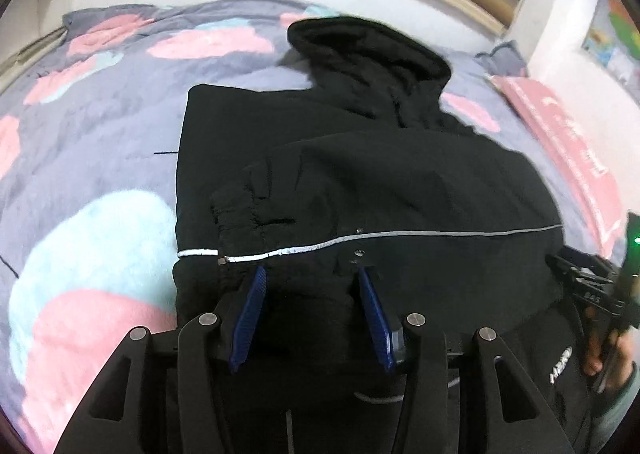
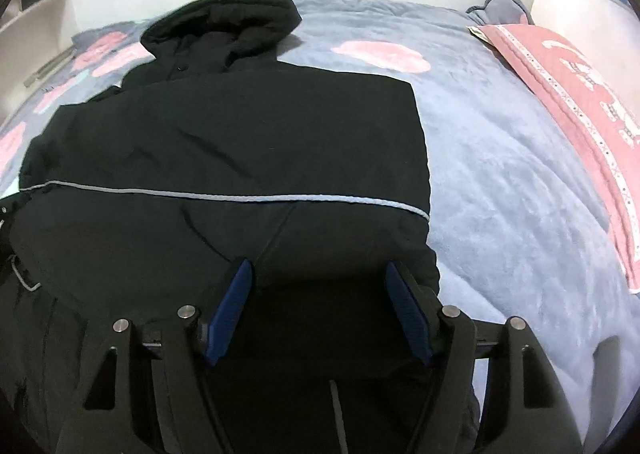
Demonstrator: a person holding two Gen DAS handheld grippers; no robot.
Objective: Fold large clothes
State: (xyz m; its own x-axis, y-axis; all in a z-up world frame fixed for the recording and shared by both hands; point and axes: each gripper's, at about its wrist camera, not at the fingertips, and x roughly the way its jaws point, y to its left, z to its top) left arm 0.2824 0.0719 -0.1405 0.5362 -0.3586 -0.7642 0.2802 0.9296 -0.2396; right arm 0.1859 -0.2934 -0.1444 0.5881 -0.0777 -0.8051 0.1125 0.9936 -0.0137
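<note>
Directly ahead of both tongs: black hooded jacket (image 1: 380,182) spread flat on the bed's cloud-print blanket (image 1: 100,134), sleeves folded in, hood (image 2: 224,26) farthest away. Left tongs (image 1: 310,274) released, blue pads (image 1: 252,314) apart over the hem below the reflective stripe (image 1: 400,235). Right tongs (image 2: 320,268) likewise released, pink pillow (image 2: 580,106) off to their right.
</note>
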